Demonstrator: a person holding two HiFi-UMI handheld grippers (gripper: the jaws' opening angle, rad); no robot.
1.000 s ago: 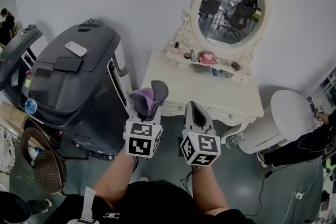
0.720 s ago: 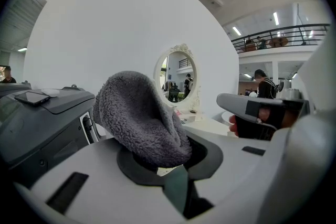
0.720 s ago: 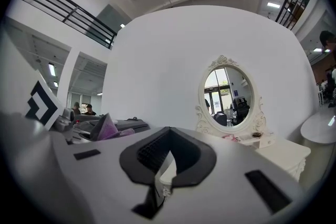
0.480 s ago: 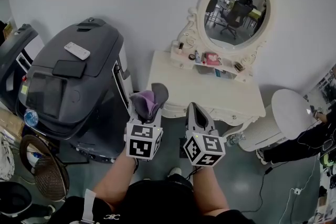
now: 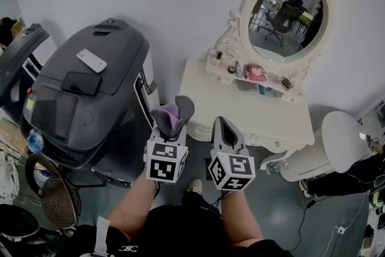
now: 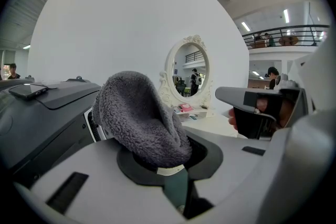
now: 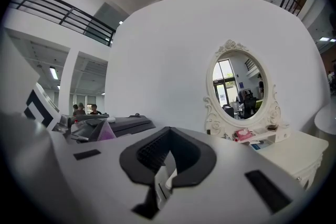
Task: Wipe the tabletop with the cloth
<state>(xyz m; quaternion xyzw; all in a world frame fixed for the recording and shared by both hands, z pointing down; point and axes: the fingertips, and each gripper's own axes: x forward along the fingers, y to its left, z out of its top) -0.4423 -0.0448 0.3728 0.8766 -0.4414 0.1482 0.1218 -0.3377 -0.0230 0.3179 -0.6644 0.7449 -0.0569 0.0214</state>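
A grey cloth [image 5: 169, 115] with a purple inner fold is bunched between the jaws of my left gripper [image 5: 173, 115], which is shut on it; in the left gripper view the fuzzy cloth [image 6: 139, 118] fills the jaws. My right gripper [image 5: 224, 129] is shut with nothing in it, held beside the left one. Both hang in the air short of the white dressing table [image 5: 210, 94], whose cream tabletop lies ahead and to the right. In the right gripper view the table [image 7: 294, 152] shows at the right edge.
An oval mirror [image 5: 290, 12] stands on the table's back shelf with small bottles and a pink item [image 5: 257, 73]. A large dark grey machine [image 5: 87, 84] stands left of the table. A round white stool [image 5: 341, 135] is at the right. A woven basket [image 5: 57, 198] sits on the floor at left.
The view has shifted: the table and mirror now sit further right and slightly nearer. Both grippers keep their pose, the cloth still clamped in the left one.
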